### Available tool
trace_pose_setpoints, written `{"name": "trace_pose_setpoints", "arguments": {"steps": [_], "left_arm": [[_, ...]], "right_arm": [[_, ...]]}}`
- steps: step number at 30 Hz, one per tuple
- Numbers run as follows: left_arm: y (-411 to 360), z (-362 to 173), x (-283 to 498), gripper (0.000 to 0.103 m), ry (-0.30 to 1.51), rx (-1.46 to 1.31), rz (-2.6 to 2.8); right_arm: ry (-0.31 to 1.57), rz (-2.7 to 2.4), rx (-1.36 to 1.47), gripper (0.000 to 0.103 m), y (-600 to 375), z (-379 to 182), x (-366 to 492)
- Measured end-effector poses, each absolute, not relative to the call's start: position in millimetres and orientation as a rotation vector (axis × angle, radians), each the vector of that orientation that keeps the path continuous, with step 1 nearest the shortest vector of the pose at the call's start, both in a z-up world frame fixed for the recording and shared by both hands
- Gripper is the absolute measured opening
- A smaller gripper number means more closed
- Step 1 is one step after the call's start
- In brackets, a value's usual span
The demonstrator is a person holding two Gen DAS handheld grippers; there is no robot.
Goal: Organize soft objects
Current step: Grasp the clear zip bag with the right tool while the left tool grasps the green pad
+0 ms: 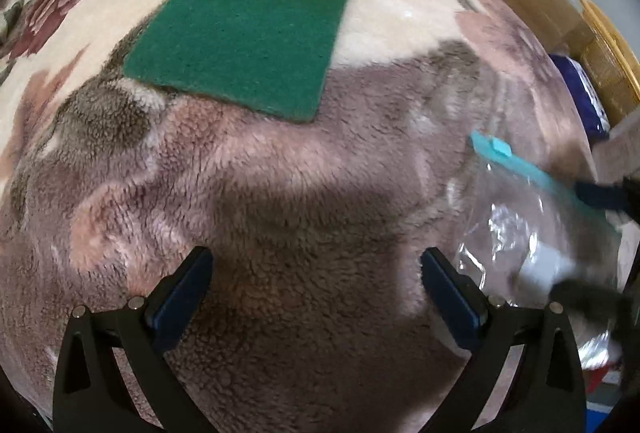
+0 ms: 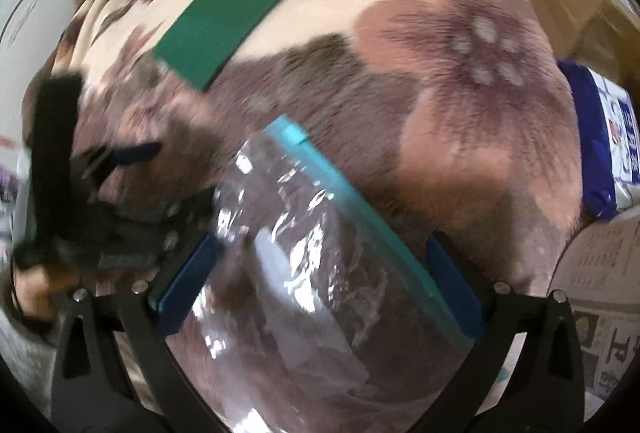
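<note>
Left gripper (image 1: pixel 316 293) spread wide over bare fleece blanket (image 1: pixel 280 201), nothing between the pads; green scouring pad (image 1: pixel 244 25) lying flat ahead at about 11 o'clock from the fingertips, well apart, long axis running from 7 toward 1 o'clock in the left wrist view; clear zip bag (image 1: pixel 532 233) off at 3 o'clock, its teal zipper strip (image 1: pixel 520 163) slanting down toward 4 o'clock, the right gripper's dark blue finger (image 1: pixel 596 195) at the strip's far end, contact not clear.

Right gripper (image 2: pixel 320 281) also spread wide, the zip bag (image 2: pixel 288 253) lying between and below the fingers; teal zipper strip (image 2: pixel 352 217) running from 11 o'clock down to 5 o'clock and passing close by the right-hand pad (image 2: pixel 456 293); whether any film is pinched cannot be told through the blur; green pad (image 2: pixel 228 21) far out at 11 o'clock, beyond the bag's slider end (image 2: pixel 294 135); left gripper (image 2: pixel 132 155) blurred at 9 o'clock.

Judged from this: left gripper nearer the green pad and aligned for a straight reach forward and slightly left; best closed across the pad's short edge; bag mouth likely to be held by the right side for loading.
</note>
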State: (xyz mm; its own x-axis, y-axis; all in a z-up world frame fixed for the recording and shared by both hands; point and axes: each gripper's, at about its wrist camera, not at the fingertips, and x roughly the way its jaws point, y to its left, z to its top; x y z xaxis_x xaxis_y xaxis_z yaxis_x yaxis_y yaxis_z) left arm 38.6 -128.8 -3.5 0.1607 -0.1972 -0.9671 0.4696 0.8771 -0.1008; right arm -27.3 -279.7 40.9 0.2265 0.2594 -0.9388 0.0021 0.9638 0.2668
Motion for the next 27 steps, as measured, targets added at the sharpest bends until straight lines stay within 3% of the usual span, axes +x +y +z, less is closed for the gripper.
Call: {"name": "trace_pose_setpoints", "arguments": {"steps": [7, 9, 11, 13, 22, 27], "left_arm": [[-127.6, 0.3, 42.2, 0.102, 1.344, 0.222, -0.491], [-118.8, 2.7, 49.0, 0.102, 1.347, 0.207, -0.496], [-111.9, 7.8, 55.4, 0.102, 1.349, 0.177, -0.503], [-99.0, 18.2, 61.1, 0.102, 1.344, 0.148, -0.507], [-71.1, 61.7, 106.1, 0.102, 1.225, 0.026, -0.466], [-86.4, 62.5, 133.5, 0.102, 1.201, 0.096, -0.442]], "right_arm": [[1.35, 0.246, 0.021, 0.101, -247.7, 37.4, -44.8], [1.366, 0.233, -0.018, 0.083, -242.4, 34.7, -46.1], [1.355, 0.193, -0.054, 0.05, -241.9, 35.9, -46.6], [1.328, 0.175, -0.039, 0.025, -248.2, 40.8, -46.7], [1.174, 0.109, 0.211, 0.021, -282.2, 67.2, -44.9], [1.164, 0.061, 0.261, 0.021, -284.6, 64.5, -34.0]]}}
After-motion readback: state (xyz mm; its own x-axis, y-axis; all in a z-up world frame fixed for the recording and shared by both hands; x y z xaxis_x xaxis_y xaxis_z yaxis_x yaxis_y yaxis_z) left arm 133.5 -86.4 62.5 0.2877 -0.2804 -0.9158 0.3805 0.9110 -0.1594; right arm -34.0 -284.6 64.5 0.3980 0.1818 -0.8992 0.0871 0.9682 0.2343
